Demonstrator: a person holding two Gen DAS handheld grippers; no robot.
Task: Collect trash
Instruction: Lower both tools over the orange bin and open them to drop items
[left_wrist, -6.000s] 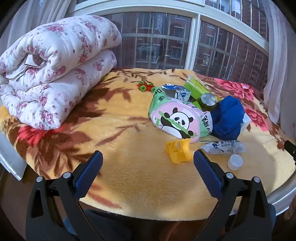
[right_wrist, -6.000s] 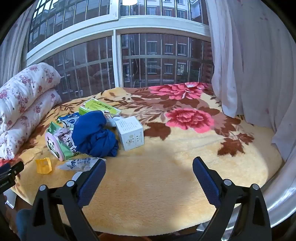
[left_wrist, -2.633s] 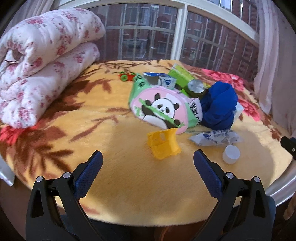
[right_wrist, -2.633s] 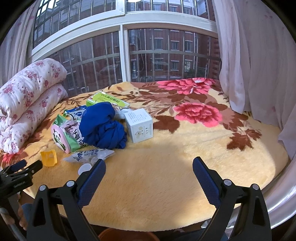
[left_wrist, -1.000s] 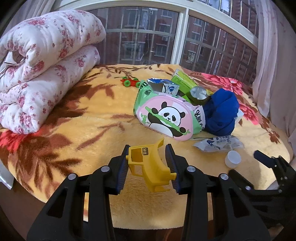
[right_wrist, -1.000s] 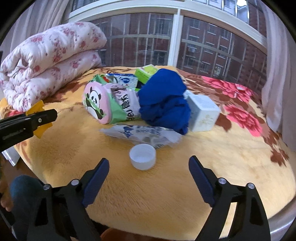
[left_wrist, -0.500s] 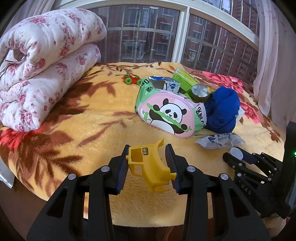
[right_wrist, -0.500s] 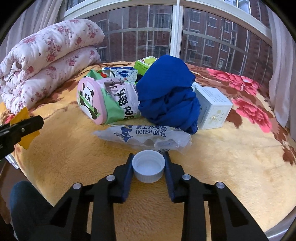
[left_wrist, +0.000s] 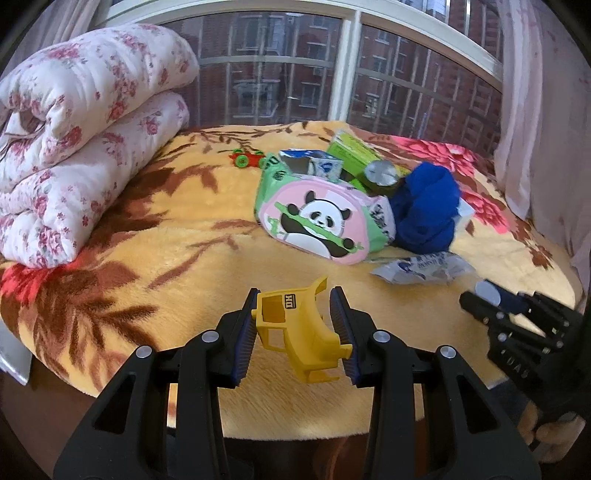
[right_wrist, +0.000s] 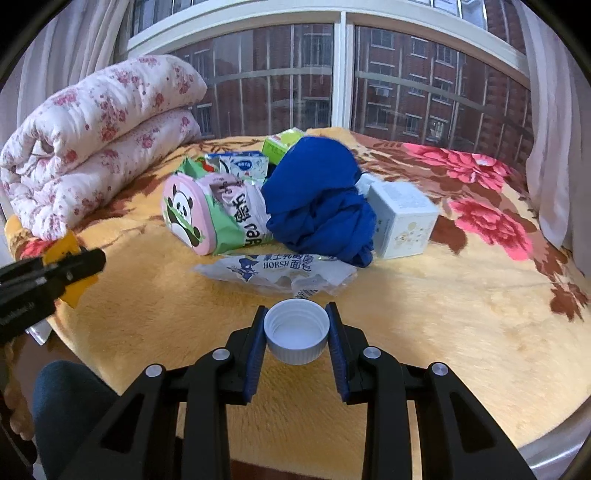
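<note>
Two grippers loaded, both lifted clear of the blanket (right_wrist: 461, 332). Left gripper (left_wrist: 297, 328) clamped narrow on the yellow plastic piece (left_wrist: 299, 332), pads pressing both its sides. Right gripper (right_wrist: 296, 332) closed snug on the white bottle cap (right_wrist: 296, 330), open side up; jaws just been closing, cap between them.

Open room: wide bare stretch of blanket to the right of the white box (right_wrist: 400, 218), out to the rounded front edge and the curtain (right_wrist: 554, 147). More bare blanket between the folded floral quilt (left_wrist: 81, 133) and the trash pile. Window (right_wrist: 343, 70) right behind the bed, along its far edge. In the left view, right gripper low at the right, near the bed's front edge.

Versus a second ago: cap was lying on the blanket just in front of the bread wrapper (right_wrist: 280, 271), right jaws wide around it; now gripped and off the surface. Yellow piece held by the left gripper same as then. Six seconds back, both lying on the blanket, both tools wide.

Containers: panda snack bag (left_wrist: 321, 221) on its side, contents not visible. Blue-white carton (left_wrist: 314, 162) torn open on top, inside not visible. Green box (left_wrist: 351, 151) behind it, partly hidden. Blue cloth (right_wrist: 317, 206) bunched between snack bag and white box, touching both. Small red-green toy (left_wrist: 245, 158) alone near the far edge.
</note>
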